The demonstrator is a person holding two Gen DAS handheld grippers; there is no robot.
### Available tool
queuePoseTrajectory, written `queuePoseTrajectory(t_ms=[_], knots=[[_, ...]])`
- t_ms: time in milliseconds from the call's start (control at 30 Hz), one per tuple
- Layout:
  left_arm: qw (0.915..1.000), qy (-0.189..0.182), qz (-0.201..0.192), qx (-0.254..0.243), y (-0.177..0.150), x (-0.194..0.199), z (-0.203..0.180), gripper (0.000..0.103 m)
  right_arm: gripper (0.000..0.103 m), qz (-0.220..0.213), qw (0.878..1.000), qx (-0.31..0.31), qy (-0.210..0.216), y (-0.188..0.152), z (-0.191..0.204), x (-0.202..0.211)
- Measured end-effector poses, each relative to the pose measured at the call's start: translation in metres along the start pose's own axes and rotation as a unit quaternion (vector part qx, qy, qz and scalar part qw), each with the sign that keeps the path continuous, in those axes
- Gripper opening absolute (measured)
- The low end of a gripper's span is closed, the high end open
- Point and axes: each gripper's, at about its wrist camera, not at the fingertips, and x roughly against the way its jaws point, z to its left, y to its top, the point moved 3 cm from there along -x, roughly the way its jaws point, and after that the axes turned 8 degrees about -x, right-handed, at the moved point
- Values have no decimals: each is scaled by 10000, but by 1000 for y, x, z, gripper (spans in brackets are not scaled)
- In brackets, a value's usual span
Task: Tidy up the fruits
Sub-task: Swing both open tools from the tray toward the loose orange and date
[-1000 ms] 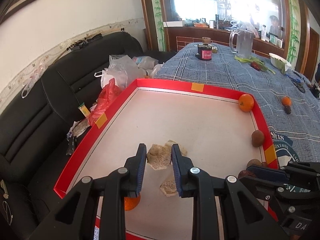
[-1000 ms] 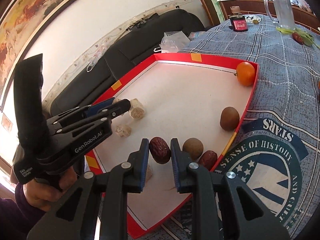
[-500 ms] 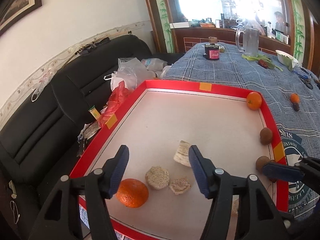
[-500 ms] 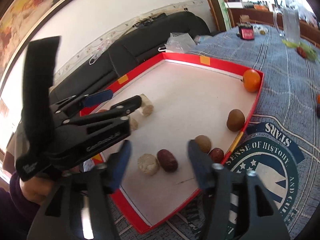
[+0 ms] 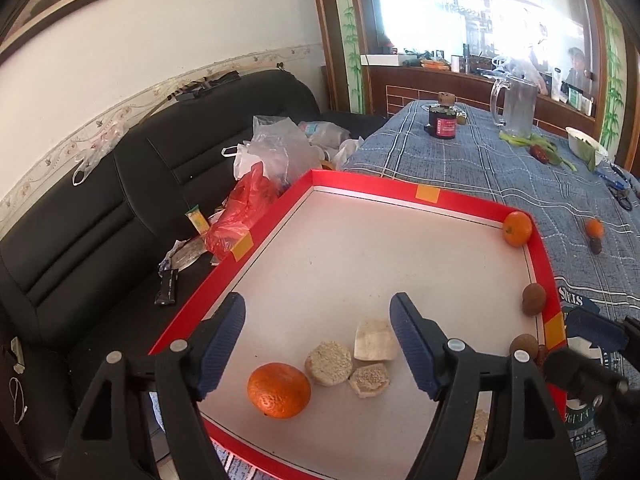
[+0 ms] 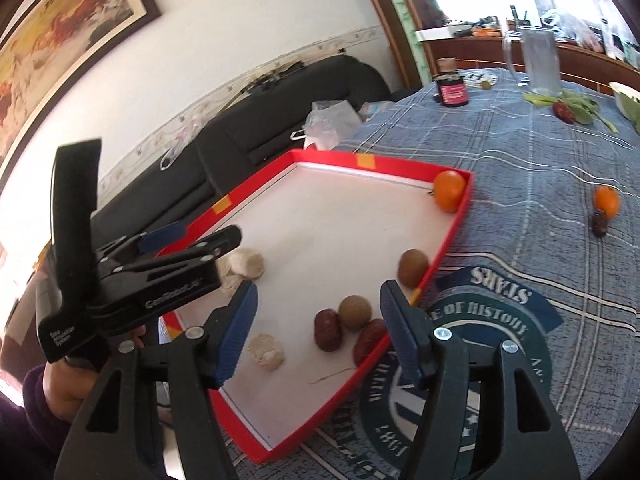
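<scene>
A red-rimmed white tray [image 5: 372,183] [image 6: 450,240] lies on the blue tablecloth. In the left wrist view my left gripper [image 5: 318,320] hangs over the tray's near end; its jaws are opening, with nothing pressed between them. Below it lie an orange [image 5: 279,390] and three beige cakes [image 5: 328,363]. My right gripper [image 6: 319,304] stands open above two red dates [image 6: 328,330], a brown round fruit [image 6: 355,312] and a beige piece [image 6: 266,350]. A second orange [image 6: 450,191] sits in the far corner, and a brown kiwi-like fruit [image 6: 413,267] rests by the right rim.
Outside the tray, a small orange [image 6: 607,200] and a dark date [image 6: 599,227] lie on the cloth. A dark jar [image 5: 442,124], a glass jug [image 5: 516,110] and a bowl [image 5: 586,148] stand farther back. A black sofa [image 5: 100,220] with plastic bags flanks the table's left.
Both grippers have opened: the left let go of a beige cake, the right let go of a red date, and both pulled back a little from the tray floor.
</scene>
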Motion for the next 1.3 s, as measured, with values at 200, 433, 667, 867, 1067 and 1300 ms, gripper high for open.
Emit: queuePoseTrajectory(t_ms=[200,433,667,867,1067,1300], knots=[[9999,-73,2,-144,-2,4,-12,76,65,-98,9996,-232,-161,4,-13,5],[9996,-105,-32,-255,-3,10,-24,76,65,-276,9985,-406,-230,7,-22,15],[9995,-79,-106,-273,-1,17,-29,79,65,-412,9964,-596,-439,11,-36,32],[9993,-88,-188,-301,12,22,-38,79,65,-640,9918,-855,-699,44,-63,64],[9962,-336,-537,-601,43,42,-76,79,69,-753,9807,-969,-1523,112,-113,89],[9892,-657,-743,-1077,69,49,-141,79,69,-944,9695,-1714,-1474,126,-194,94]])
